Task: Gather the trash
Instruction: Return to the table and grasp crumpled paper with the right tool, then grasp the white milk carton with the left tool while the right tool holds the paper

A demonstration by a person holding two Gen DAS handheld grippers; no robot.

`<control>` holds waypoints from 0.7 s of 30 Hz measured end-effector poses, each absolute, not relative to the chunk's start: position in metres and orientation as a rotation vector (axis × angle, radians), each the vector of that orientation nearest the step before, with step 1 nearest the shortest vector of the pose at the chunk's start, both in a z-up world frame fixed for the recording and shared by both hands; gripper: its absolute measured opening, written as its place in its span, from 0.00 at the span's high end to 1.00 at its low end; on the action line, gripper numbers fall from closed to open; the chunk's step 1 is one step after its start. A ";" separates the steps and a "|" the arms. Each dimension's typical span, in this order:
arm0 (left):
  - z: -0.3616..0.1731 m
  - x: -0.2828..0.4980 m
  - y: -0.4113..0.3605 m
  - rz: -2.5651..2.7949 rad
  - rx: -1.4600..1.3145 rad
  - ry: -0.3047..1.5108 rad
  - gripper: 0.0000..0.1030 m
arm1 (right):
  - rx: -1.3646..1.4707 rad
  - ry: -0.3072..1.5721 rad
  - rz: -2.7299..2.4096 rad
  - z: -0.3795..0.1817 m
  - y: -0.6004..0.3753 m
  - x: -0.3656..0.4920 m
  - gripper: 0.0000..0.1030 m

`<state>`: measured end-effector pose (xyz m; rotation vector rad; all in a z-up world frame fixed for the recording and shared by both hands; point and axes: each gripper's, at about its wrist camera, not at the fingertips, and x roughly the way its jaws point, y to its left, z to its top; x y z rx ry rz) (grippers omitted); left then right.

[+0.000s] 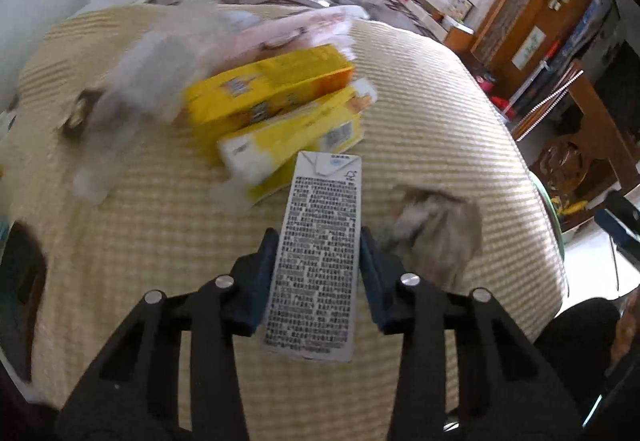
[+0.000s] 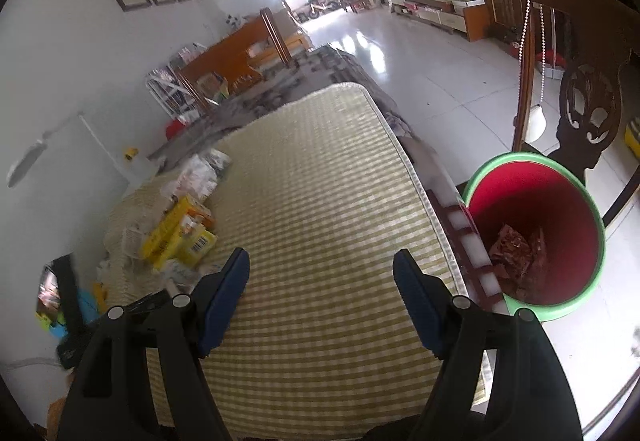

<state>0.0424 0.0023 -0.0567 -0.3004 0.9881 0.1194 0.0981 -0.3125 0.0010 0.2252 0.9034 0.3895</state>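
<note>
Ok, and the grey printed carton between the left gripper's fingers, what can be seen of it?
The grey carton is a slim rectangular box, apparently coated paperboard, its upper face packed with dense dark print and a folded triangular flap at the far end. It lies lengthwise between the left gripper fingers, whose blue pads sit against both long sides. It rests flat on the striped mat. Its far end reaches the nearer yellow box; whether they touch is unclear. A crumpled grey wad lies beside it.

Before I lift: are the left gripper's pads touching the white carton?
Touching. The left wrist view shows the left gripper with both blue pads flush against the long sides of the white carton, no gap on either side.
</note>
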 end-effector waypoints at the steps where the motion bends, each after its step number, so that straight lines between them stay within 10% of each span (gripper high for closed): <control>1: -0.058 0.035 0.004 0.129 -0.303 0.987 0.63 | 0.200 0.906 0.388 0.001 -0.307 0.098 0.30; 14: -0.077 -0.005 0.013 0.239 -0.306 1.047 0.45 | 0.110 1.183 0.715 -0.077 -0.154 0.115 0.27; 18: -0.070 -0.012 0.017 0.295 -0.336 1.032 0.36 | 0.084 1.146 0.745 -0.079 -0.151 0.111 0.59; 21: -0.057 -0.022 0.018 0.346 -0.330 0.991 0.31 | 0.093 1.062 0.715 -0.064 -0.163 0.112 0.61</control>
